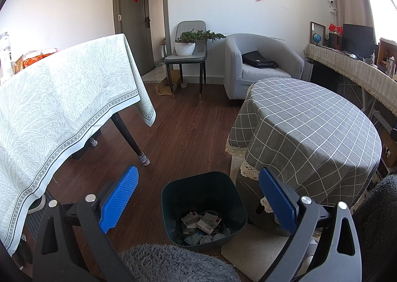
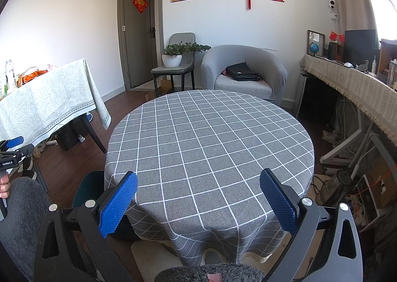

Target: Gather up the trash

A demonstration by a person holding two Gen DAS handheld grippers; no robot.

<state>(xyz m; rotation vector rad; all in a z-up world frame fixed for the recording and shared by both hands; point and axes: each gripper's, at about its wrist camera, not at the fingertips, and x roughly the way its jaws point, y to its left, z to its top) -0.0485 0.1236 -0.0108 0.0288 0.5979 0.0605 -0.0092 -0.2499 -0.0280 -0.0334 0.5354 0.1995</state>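
A dark teal trash bin [image 1: 203,210] stands on the wood floor beside the round table [image 1: 312,133]; several wrappers and bits of paper trash [image 1: 202,228] lie in its bottom. My left gripper [image 1: 198,197] is open and empty, held above the bin with its blue pads either side of it. My right gripper [image 2: 198,202] is open and empty, held over the near edge of the round table's grey checked cloth [image 2: 211,143]. The bin's edge [image 2: 86,190] shows at the left under that table. The left gripper [image 2: 12,148] shows at the far left of the right wrist view.
A table with a pale green cloth [image 1: 57,98] stands at the left with bags and a bottle on it. A grey armchair [image 1: 260,66] with a black bag, a chair with a potted plant [image 1: 186,46], and a cluttered side desk [image 2: 359,88] stand further back.
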